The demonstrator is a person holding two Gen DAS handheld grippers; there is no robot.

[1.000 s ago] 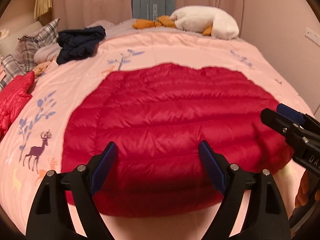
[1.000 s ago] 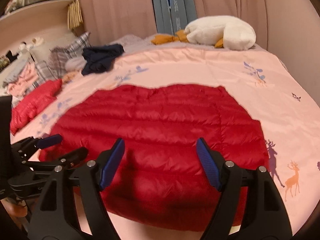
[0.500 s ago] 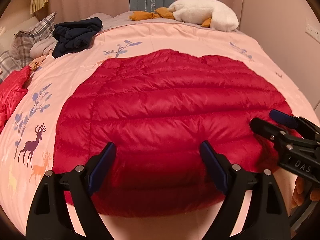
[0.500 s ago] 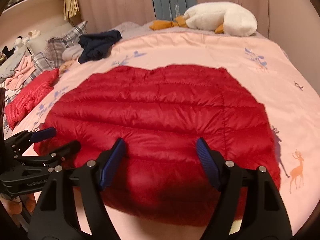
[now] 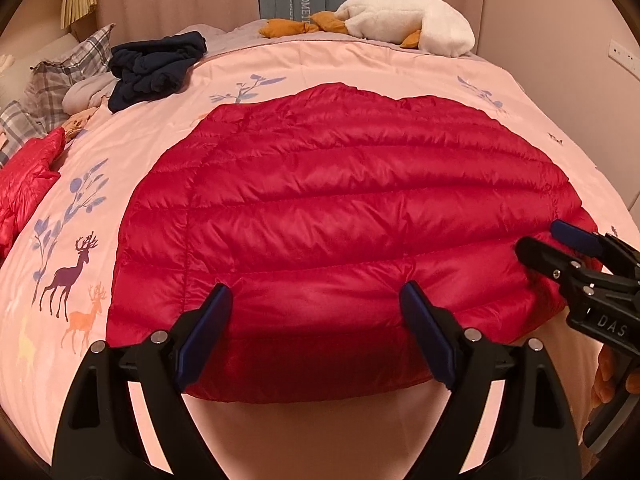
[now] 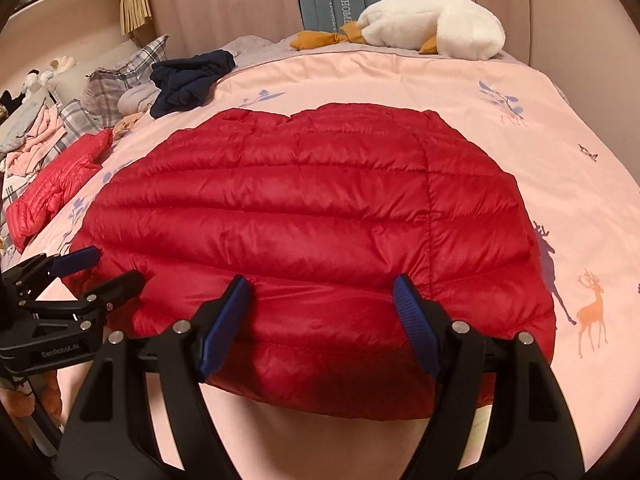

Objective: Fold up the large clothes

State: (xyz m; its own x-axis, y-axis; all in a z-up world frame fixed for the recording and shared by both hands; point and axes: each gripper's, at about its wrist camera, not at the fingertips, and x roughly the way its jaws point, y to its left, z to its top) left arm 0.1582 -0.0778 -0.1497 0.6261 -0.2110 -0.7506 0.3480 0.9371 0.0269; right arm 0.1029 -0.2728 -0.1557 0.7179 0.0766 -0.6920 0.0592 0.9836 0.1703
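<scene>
closest to me, at the near edge of the bed, the left gripper (image 5: 316, 320) and the right gripper (image 6: 320, 312) hang side by side over the hem of the red down jacket (image 5: 340, 216). both have their jaws wide apart and nothing between the blue pads; the fabric lies under them and is not pinched.

the jacket is in the middle of the pink duvet (image 5: 400, 60), spread flat with its quilted side up. no sleeve sticks out on either side, so i judge that the sleeves are already folded in, or that this is a compact shape after a first fold. what is left, i think, is to take the near hem and bring it toward the far edge, then to smooth the jacket.

farther away, at the left, lie a second red jacket (image 6: 52, 188), a dark blue garment (image 5: 156, 68) and plaid pillows (image 5: 72, 68). at the far end rests a white plush goose (image 6: 432, 28) before the curtain.

the right wrist view shows also a pile of pink clothes (image 6: 36, 140) at the far left, which the left view does not show. the left view shows part of a hand (image 5: 612, 376) under the right gripper.
</scene>
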